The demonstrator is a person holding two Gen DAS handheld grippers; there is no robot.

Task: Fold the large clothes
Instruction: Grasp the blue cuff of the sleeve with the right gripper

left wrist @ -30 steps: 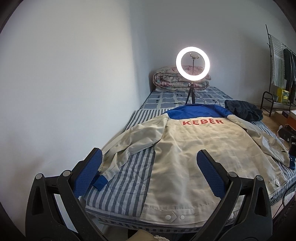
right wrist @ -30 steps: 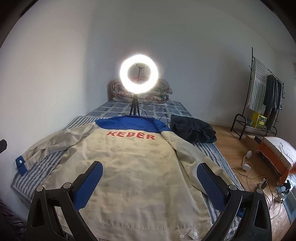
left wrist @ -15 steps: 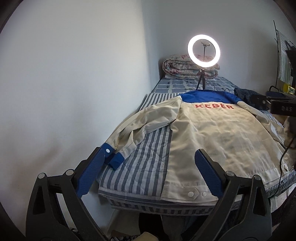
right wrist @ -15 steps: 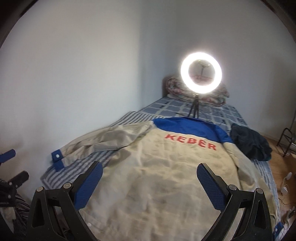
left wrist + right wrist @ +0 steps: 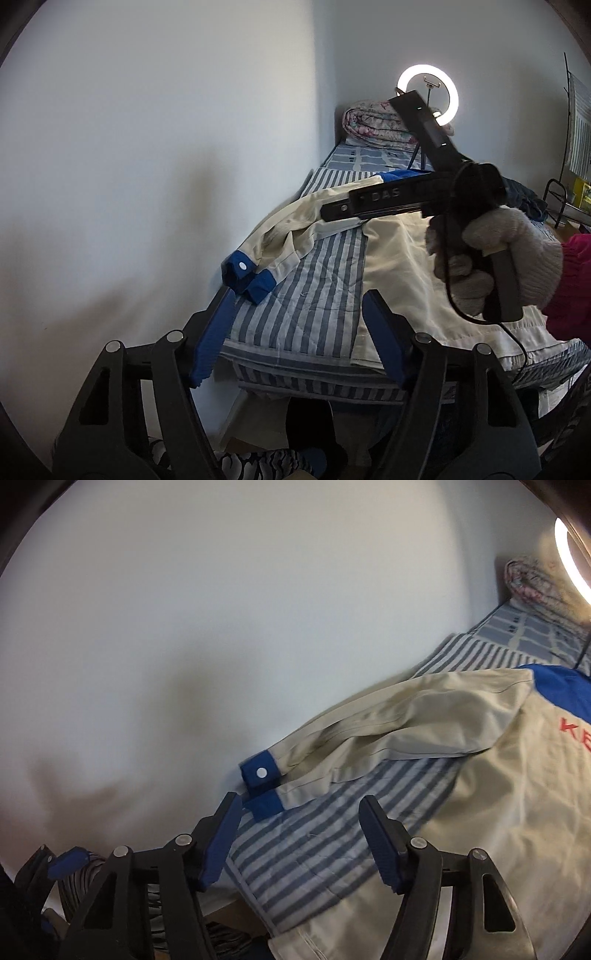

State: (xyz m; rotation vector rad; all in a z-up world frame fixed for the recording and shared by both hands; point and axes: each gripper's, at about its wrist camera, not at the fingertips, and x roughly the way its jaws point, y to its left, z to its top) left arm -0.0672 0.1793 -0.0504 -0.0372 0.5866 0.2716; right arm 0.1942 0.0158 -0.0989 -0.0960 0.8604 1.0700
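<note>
While both jaws are being held spread and empty | jacket (image 5: 498,812) is lying flat on bed (image 5: 321,853), sleeve cuff (image 5: 260,775) at frame centre above right gripper (image 5: 299,834) | risk: cuff being missed, sleeve being dragged off the edge | left gripper (image 5: 295,336) is being held low

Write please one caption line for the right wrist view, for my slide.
Open right tongs approach the blue cuff of a beige jacket spread on a striped bed.
</note>
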